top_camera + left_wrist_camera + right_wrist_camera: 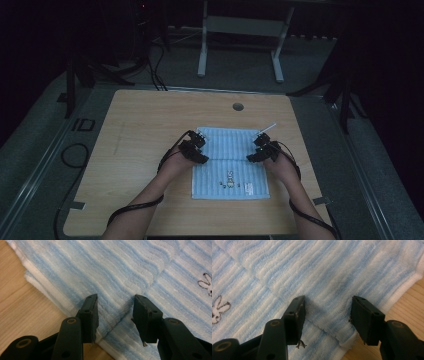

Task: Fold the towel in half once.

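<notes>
Both fingers stand open, left gripper [196, 148] and right gripper [262, 149] over the folded edge of the towel [231, 162] on the table [140, 125]. It looks soft and light; I would pinch its side edges.

A blue-and-white striped towel [231, 165] with a small rabbit print lies on the light wood-grain table [140, 125].
</notes>
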The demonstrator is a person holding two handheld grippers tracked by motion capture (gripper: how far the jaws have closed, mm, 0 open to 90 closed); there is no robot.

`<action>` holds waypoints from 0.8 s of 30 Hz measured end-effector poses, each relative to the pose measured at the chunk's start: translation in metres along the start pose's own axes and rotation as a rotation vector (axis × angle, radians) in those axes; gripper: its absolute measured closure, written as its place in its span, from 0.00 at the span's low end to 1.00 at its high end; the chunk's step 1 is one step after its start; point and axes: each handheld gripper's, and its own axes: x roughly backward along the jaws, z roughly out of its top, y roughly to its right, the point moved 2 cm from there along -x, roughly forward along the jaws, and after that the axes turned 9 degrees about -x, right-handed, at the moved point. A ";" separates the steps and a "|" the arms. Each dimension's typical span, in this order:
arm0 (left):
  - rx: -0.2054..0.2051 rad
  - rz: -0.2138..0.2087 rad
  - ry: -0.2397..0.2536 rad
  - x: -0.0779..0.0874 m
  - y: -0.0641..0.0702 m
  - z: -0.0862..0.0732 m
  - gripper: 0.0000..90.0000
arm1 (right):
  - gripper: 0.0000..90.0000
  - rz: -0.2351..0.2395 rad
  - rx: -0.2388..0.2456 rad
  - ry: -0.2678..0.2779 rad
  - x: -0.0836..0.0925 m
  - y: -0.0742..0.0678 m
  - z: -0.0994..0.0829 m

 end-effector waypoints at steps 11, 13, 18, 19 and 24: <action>0.040 0.054 0.056 0.041 -0.015 0.013 0.53 | 0.47 -0.022 0.008 0.049 0.029 -0.003 0.004; 0.057 0.081 0.069 0.047 -0.027 0.019 0.53 | 0.47 -0.040 0.006 0.066 0.038 0.002 0.011; 0.142 0.091 0.084 0.047 -0.059 0.030 0.53 | 0.48 -0.100 -0.036 0.089 0.043 0.023 0.038; 0.157 0.093 0.087 0.044 -0.064 0.031 0.53 | 0.48 -0.103 -0.055 0.085 0.042 0.029 0.043; 0.218 0.082 0.059 0.024 -0.083 0.034 0.53 | 0.49 -0.086 -0.153 0.076 0.032 0.051 0.064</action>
